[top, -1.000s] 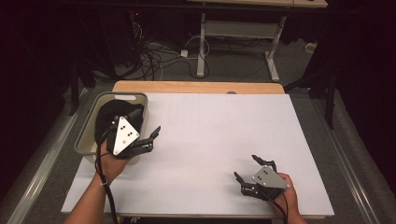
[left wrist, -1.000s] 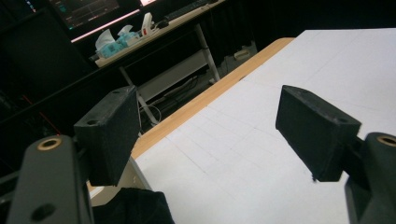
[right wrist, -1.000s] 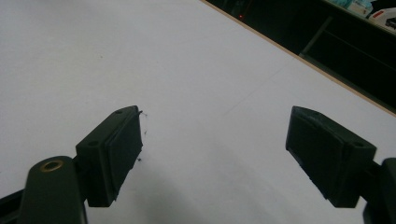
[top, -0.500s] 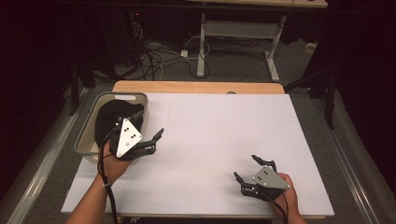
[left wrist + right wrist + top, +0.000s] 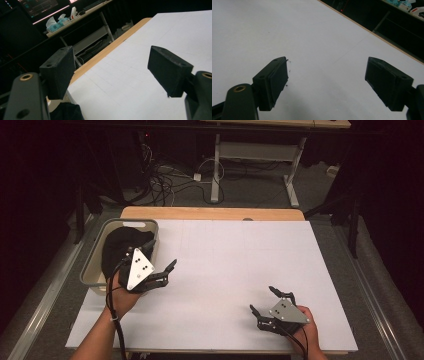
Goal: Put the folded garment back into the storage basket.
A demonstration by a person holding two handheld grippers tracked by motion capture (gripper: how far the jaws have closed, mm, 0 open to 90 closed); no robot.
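Observation:
A grey bin (image 5: 131,223) sits at the left edge of the white table (image 5: 235,260) and holds a black cloth (image 5: 116,251). My left gripper (image 5: 161,255) hovers at the bin's right rim, open and empty, jaws pointing toward the far right. In the left gripper view the left gripper (image 5: 112,72) has wide-apart jaws over white table, with a corner of the black cloth (image 5: 65,111) low in the frame. My right gripper (image 5: 263,300) rests near the front right of the table, open. In the right gripper view the right gripper (image 5: 325,80) holds nothing.
A wooden strip (image 5: 210,213) runs along the table's far edge. Beyond it stand a metal desk frame (image 5: 252,157) and tangled cables (image 5: 165,177) on the floor. A desk with monitors and tissue packs (image 5: 56,22) stands farther off.
My left gripper has drifted slightly right and toward the person, away from the bin. The right gripper has stayed put.

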